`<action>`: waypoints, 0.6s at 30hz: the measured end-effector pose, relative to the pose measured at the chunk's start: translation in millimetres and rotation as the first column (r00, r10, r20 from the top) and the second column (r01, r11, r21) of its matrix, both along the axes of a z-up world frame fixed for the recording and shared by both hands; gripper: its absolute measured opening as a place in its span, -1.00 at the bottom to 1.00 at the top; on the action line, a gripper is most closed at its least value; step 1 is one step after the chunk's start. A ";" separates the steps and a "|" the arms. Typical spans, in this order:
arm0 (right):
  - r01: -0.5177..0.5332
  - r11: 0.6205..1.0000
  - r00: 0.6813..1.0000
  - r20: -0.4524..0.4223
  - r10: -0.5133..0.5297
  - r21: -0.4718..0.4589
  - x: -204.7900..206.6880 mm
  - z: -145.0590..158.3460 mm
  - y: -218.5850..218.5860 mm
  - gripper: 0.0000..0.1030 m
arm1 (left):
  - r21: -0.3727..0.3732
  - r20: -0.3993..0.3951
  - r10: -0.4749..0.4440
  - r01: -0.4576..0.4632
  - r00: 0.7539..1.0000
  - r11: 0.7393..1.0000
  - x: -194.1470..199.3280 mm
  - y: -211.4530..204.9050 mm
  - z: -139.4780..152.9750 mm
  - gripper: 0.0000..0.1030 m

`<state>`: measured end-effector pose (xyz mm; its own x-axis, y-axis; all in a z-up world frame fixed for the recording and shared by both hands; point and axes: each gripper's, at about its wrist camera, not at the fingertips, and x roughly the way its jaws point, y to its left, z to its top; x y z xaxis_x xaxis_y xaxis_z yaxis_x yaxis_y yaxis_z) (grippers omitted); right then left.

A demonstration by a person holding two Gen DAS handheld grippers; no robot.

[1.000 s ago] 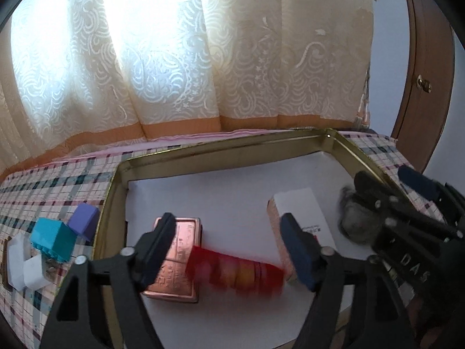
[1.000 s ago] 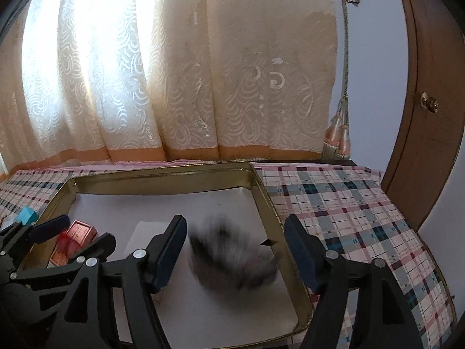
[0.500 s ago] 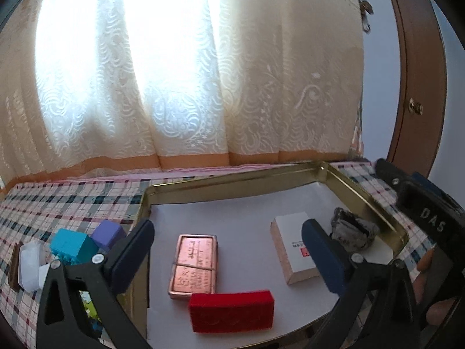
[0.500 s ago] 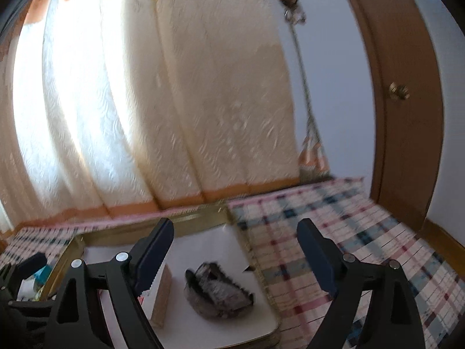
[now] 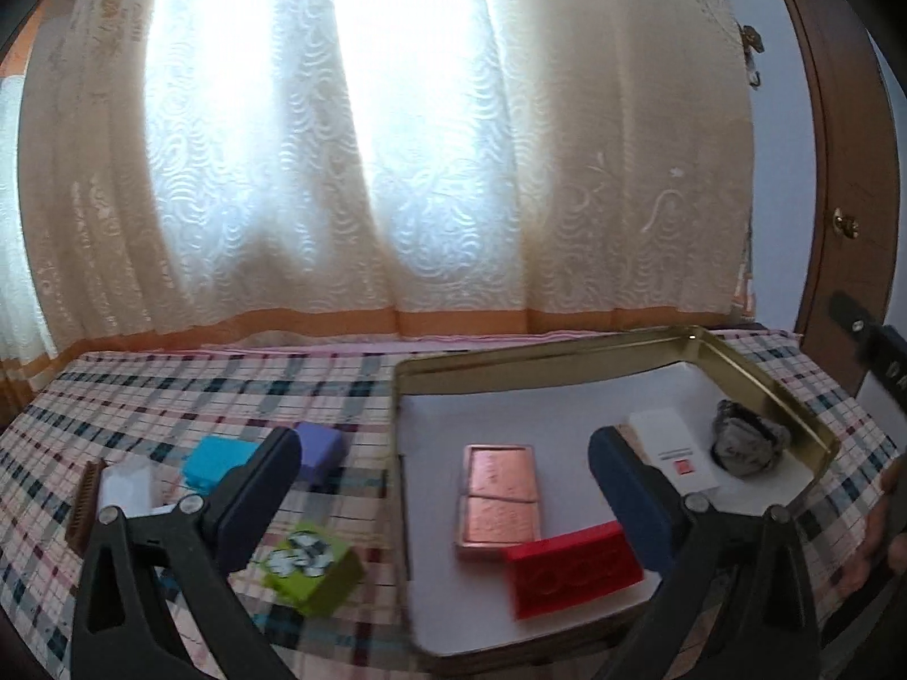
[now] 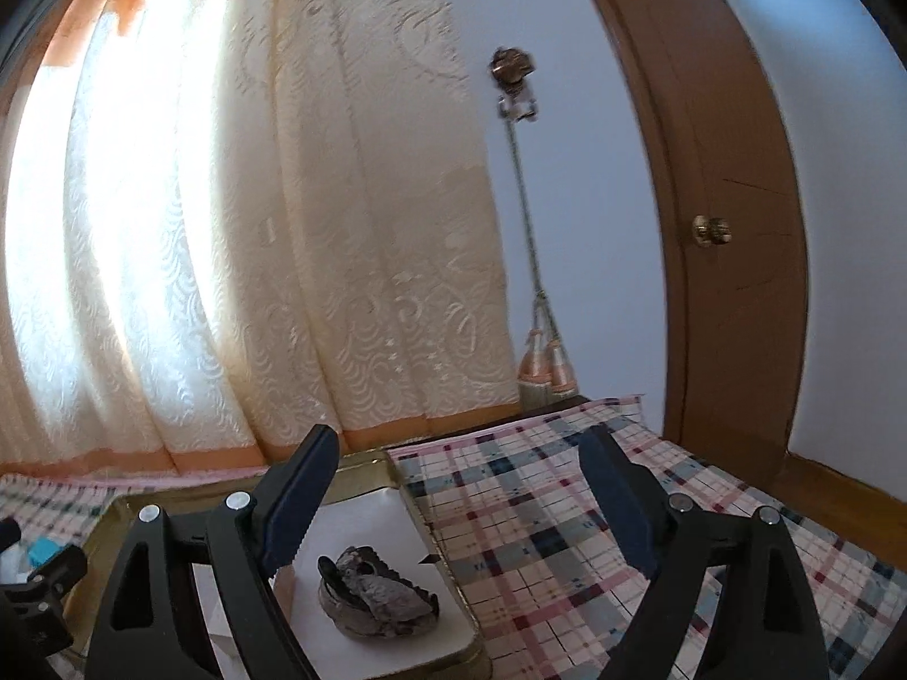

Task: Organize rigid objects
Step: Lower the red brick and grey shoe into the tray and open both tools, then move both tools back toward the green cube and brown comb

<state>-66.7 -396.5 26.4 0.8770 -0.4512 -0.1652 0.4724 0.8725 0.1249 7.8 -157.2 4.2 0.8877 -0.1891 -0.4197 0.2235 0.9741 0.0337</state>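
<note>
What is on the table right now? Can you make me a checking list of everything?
Surface: table under a plaid cloth.
Job's things: gold tray lined white, holding a copper tin, red block, white box and grey rock. Outside it, on the cloth: purple block, teal block, green box, white pieces.
Clutter: brown comb-like strip at the table's edge.
Grippers: left gripper open, empty; right gripper open, empty.
Cables: nothing seen.
Surroundings: lace curtain, tassel cord, wooden door.
</note>
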 end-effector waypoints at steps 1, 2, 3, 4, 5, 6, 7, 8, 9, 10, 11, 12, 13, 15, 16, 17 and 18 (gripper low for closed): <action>0.019 1.000 1.000 0.014 -0.019 0.008 -4.2 0.4 -0.2 0.72 | -0.001 0.000 0.004 -0.004 1.000 1.000 -0.1 3.2 -1.2 0.99; 0.034 0.999 0.999 0.019 -0.034 0.013 -6.0 0.4 -1.3 0.72 | -0.001 -0.003 0.004 -0.004 1.000 1.000 -0.8 4.9 -2.0 0.99; 0.050 0.999 0.998 0.022 -0.050 0.018 -8.0 0.2 -1.5 0.72 | -0.005 -0.010 0.001 -0.001 1.000 1.000 -0.9 6.9 -2.3 0.99; 0.063 0.998 0.998 0.023 -0.064 0.025 -9.7 -0.1 -1.5 0.72 | -0.015 -0.013 -0.004 0.003 1.000 1.000 -1.7 10.0 -2.4 0.99; 0.075 0.996 0.997 0.022 -0.076 0.036 -11.2 -0.5 -1.4 0.72 | -0.020 -0.014 -0.007 0.006 1.000 1.000 -2.5 11.2 -2.5 0.99; 0.084 0.995 0.996 0.021 -0.085 0.048 -12.6 -1.2 -0.8 0.72 | -0.025 -0.015 -0.010 0.010 1.000 1.000 -3.3 13.3 -2.6 0.99; 0.088 0.994 0.996 0.020 -0.090 0.057 -13.8 -1.5 0.1 0.72 | -0.025 -0.018 -0.013 0.012 1.000 1.000 -3.6 15.7 -2.9 0.99; 0.093 0.994 0.995 0.019 -0.095 0.063 -15.4 -2.0 2.3 0.72 | -0.025 -0.021 -0.014 0.013 1.000 1.000 -4.4 17.9 -2.8 0.99; 0.096 0.993 0.995 0.017 -0.097 0.063 -16.3 -2.1 4.5 0.72 | -0.027 -0.024 -0.014 0.013 1.000 1.000 -4.8 20.3 -2.7 0.99; 0.098 0.994 0.995 0.015 -0.099 0.058 -17.0 -2.0 7.5 0.72 | -0.030 -0.025 -0.014 0.013 1.000 0.999 -5.0 22.4 -2.9 0.99; 0.099 0.994 0.995 0.015 -0.100 0.052 -18.1 -1.7 10.3 0.72 | -0.031 -0.027 -0.014 0.013 1.000 0.999 -5.0 23.6 -3.2 0.99; 0.099 0.994 0.995 0.015 -0.100 0.048 -19.2 -1.5 12.7 0.72 | -0.033 -0.028 -0.014 0.013 0.999 0.999 -5.1 24.9 -3.3 0.99; 0.099 0.994 0.995 0.016 -0.100 0.047 -21.0 -1.4 15.3 0.72 | -0.036 -0.029 -0.013 0.012 1.000 0.999 -5.5 27.4 -3.3 0.99; 0.108 0.993 0.994 0.023 -0.109 0.051 -26.7 -1.6 20.2 0.72 | -0.039 -0.026 -0.009 0.008 1.000 0.999 -5.7 30.9 -3.4 0.99; 0.112 0.992 0.993 0.030 -0.114 0.060 -31.1 -2.0 22.9 0.72 | -0.041 -0.025 -0.009 0.007 1.000 0.999 -5.9 33.2 -3.2 0.99; 0.112 0.991 0.993 0.034 -0.115 0.067 -34.1 -2.4 24.9 0.72 | -0.040 -0.026 -0.009 0.008 1.000 0.999 -6.0 35.5 -3.1 0.99; 0.111 0.991 0.993 0.038 -0.114 0.074 -37.9 -3.1 27.2 0.72 | -0.038 -0.025 -0.008 0.007 1.000 0.999 -6.3 37.6 -3.1 0.99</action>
